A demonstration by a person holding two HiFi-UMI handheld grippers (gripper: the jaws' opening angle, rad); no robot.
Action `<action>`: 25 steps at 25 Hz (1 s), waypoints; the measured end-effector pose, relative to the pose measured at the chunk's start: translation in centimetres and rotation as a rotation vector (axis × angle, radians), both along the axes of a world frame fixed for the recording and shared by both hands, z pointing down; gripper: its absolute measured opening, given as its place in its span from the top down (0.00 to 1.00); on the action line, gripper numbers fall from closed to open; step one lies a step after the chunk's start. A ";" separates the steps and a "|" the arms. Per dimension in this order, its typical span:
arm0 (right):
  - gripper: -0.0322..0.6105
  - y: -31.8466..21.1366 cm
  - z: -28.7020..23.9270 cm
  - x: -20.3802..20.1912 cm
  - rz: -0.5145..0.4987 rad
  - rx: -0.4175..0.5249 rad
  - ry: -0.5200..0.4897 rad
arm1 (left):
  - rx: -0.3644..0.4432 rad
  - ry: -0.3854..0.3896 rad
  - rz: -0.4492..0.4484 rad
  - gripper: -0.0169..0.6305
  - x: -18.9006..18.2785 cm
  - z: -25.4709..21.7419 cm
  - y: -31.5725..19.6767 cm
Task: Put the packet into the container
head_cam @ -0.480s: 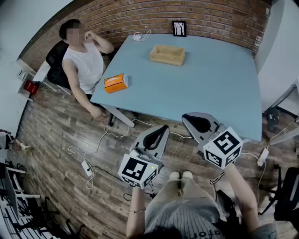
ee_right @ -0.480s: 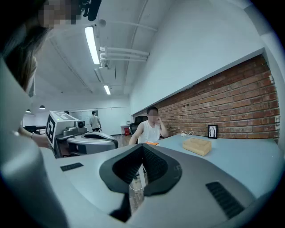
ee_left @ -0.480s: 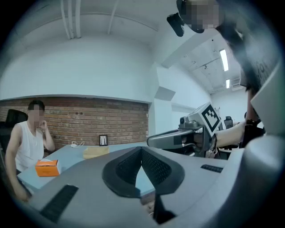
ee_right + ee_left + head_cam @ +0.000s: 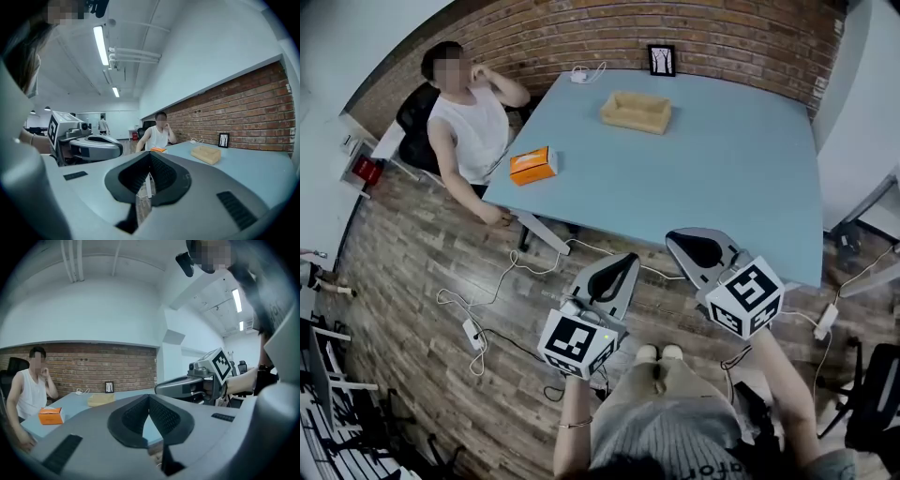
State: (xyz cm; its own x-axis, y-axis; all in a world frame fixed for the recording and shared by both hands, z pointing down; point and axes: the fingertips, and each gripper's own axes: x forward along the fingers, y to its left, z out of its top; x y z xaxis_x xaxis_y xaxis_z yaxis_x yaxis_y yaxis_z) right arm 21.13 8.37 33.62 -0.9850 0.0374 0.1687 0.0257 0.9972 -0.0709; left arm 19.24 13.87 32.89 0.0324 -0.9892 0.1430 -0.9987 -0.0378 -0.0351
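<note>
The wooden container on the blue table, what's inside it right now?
Nothing visible: the wooden container shows a bare floor in the head view. Its near wall hides a strip inside. The orange packet lies apart on the table.

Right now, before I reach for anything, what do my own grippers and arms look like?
Both are smooth grey moulded shells: the left grey handheld gripper and right grey handheld gripper, each tapering to a claw lined with black textured pads. Each carries a white cube with black square markers. No sleeves show; a thin bracelet circles the left wrist.
</note>
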 end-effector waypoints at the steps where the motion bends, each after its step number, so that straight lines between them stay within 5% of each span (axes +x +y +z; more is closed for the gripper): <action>1: 0.93 -0.1 0.1 0.1 -0.003 0.002 0.000 | 0.001 -0.001 -0.005 0.96 0.0 0.0 -0.1; 12: 0.93 -0.8 -0.3 -2.5 -0.099 -0.024 -0.046 | 0.034 -0.007 -0.106 0.96 -2.2 -0.9 -0.7; 25: 0.93 -1.8 -0.4 -14.5 -0.254 -0.072 -0.003 | 0.027 -0.001 -0.186 0.96 -14.2 0.6 -1.7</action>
State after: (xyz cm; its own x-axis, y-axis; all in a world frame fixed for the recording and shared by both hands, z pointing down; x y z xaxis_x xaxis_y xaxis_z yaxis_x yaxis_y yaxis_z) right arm 6.64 6.57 33.21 -0.9430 0.2951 0.1540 0.2747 0.9512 -0.1405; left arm 5.07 12.20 33.49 -0.1517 -0.9816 0.1158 -0.9883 0.1487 -0.0342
